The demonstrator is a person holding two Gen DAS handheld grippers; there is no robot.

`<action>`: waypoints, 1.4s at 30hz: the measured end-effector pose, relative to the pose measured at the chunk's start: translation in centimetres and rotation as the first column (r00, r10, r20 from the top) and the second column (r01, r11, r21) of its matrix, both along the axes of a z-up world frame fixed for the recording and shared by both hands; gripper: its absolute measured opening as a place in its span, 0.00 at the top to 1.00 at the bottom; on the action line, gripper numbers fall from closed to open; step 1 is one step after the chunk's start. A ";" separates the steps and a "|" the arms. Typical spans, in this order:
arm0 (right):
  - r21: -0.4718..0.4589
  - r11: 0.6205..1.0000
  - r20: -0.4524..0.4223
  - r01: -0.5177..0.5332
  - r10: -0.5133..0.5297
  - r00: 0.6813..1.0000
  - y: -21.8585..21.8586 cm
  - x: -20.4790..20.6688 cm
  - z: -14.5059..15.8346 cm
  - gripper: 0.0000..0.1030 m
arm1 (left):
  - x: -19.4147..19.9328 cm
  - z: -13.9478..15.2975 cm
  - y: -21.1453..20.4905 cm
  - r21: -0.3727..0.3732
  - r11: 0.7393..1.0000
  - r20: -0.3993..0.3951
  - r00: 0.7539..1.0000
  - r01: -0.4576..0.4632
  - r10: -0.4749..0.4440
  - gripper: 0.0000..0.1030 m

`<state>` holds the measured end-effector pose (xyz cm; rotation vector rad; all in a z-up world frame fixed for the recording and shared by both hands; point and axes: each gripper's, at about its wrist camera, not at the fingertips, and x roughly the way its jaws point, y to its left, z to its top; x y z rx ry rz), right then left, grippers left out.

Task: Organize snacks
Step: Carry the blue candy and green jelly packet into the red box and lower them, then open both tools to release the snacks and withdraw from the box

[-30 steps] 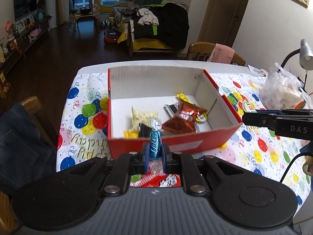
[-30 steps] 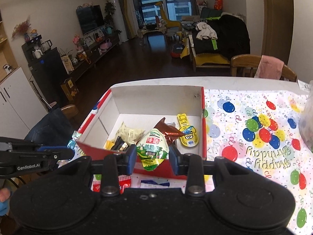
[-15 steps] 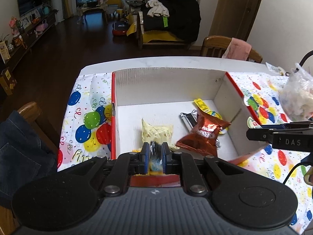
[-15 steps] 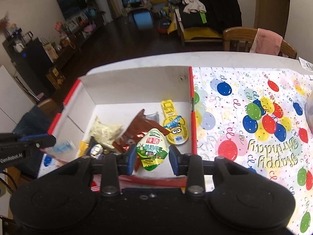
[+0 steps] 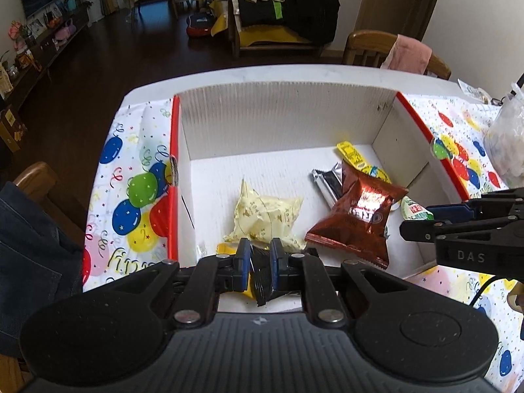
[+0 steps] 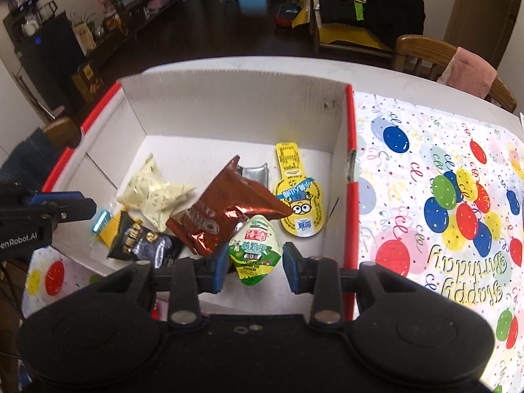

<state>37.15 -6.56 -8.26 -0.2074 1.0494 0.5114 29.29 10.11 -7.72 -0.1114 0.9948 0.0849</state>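
Observation:
A red-and-white cardboard box (image 5: 175,163) (image 6: 350,131) stands on the table with several snacks inside. They include a cream packet (image 5: 265,216) (image 6: 150,193), a brown foil packet (image 5: 357,216) (image 6: 226,209), a yellow cartoon pouch (image 6: 298,203), a silver wrapper (image 5: 326,180) and a black packet (image 6: 140,242). My left gripper (image 5: 261,258) (image 6: 93,211) hovers over the box's near left corner, shut on a small blue foil candy (image 6: 100,221). My right gripper (image 6: 255,271) (image 5: 416,219) hangs over the near right part, shut on a green-and-white packet (image 6: 255,252) (image 5: 414,209).
A balloon-print birthday cloth (image 6: 442,196) covers the table around the box. A clear plastic bag (image 5: 507,144) sits at the right. Wooden chairs stand at the far side, one draped with pink cloth (image 5: 409,55). Jeans (image 5: 29,245) hang on a chair at the left.
Both grippers moved forward and down, from in front of the box's near wall to over its inside. Each still holds its snack.

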 end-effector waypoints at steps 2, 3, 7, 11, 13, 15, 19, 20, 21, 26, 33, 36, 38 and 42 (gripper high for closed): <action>-0.006 1.000 -0.012 -0.002 0.002 1.000 0.2 0.2 -0.4 0.65 | 0.0 -0.3 -0.1 0.000 1.000 -0.008 1.000 0.006 -0.006 0.88; -0.011 1.000 -0.007 -0.002 0.002 1.000 0.2 0.2 -0.5 0.65 | 0.0 -0.5 -0.2 0.002 1.000 -0.012 1.000 0.008 -0.008 0.88; -0.023 1.000 0.004 -0.010 0.010 1.000 0.4 0.3 -0.7 0.64 | -0.1 -0.8 -0.4 0.002 1.000 -0.019 1.000 0.015 -0.015 0.88; -0.010 1.000 -0.005 -0.005 0.005 1.000 0.1 0.3 -0.5 0.64 | -0.4 -0.7 -0.6 -0.003 1.000 -0.018 1.000 0.019 -0.019 0.88; -0.001 1.000 -0.006 -0.002 0.002 1.000 -0.2 0.1 -0.3 0.64 | -0.7 -0.6 -0.6 -0.005 1.000 -0.016 1.000 0.019 -0.019 0.88; 0.012 1.000 -0.003 -0.001 0.001 1.000 -0.5 -0.3 0.1 0.63 | -1.0 -0.4 -0.7 -0.008 1.000 -0.012 1.000 0.020 -0.020 0.88; 0.049 0.999 0.009 -0.002 0.002 1.000 -1.1 -1.1 1.2 0.62 | -1.6 0.0 -0.7 -0.015 1.000 0.001 1.000 0.018 -0.018 0.88; 0.061 0.998 0.010 -0.001 0.001 1.000 -1.2 -1.3 1.5 0.61 | -1.8 0.1 -0.8 -0.016 1.000 0.005 1.000 0.017 -0.017 0.88; 0.073 0.997 0.010 0.000 0.000 1.000 -1.4 -1.5 1.8 0.61 | -1.9 0.3 -0.8 -0.015 1.000 0.009 1.000 0.018 -0.018 0.88; 0.121 0.993 0.023 -0.001 -0.002 1.000 -2.1 -2.8 3.2 0.57 | -2.9 1.1 -1.1 -0.015 1.000 0.033 0.999 0.024 -0.023 0.88; 0.173 0.985 0.058 -0.008 -0.002 0.998 -2.9 -4.8 5.3 0.51 | -4.5 2.5 -1.7 -0.014 0.999 0.072 0.997 0.039 -0.038 0.88; 0.188 0.982 0.071 -0.013 0.000 0.998 -3.1 -5.6 5.9 0.49 | -5.2 3.1 -2.0 -0.011 0.999 0.085 0.995 0.043 -0.042 0.87; 0.198 0.980 0.077 -0.017 0.001 0.997 -3.3 -6.2 6.2 0.48 | -5.7 3.3 -2.1 -0.010 0.999 0.093 0.994 0.051 -0.050 0.87; 0.209 0.978 0.091 -0.020 0.002 0.996 -3.5 -7.2 6.6 0.45 | -6.6 3.8 -2.3 -0.013 0.998 0.105 0.993 0.057 -0.055 0.77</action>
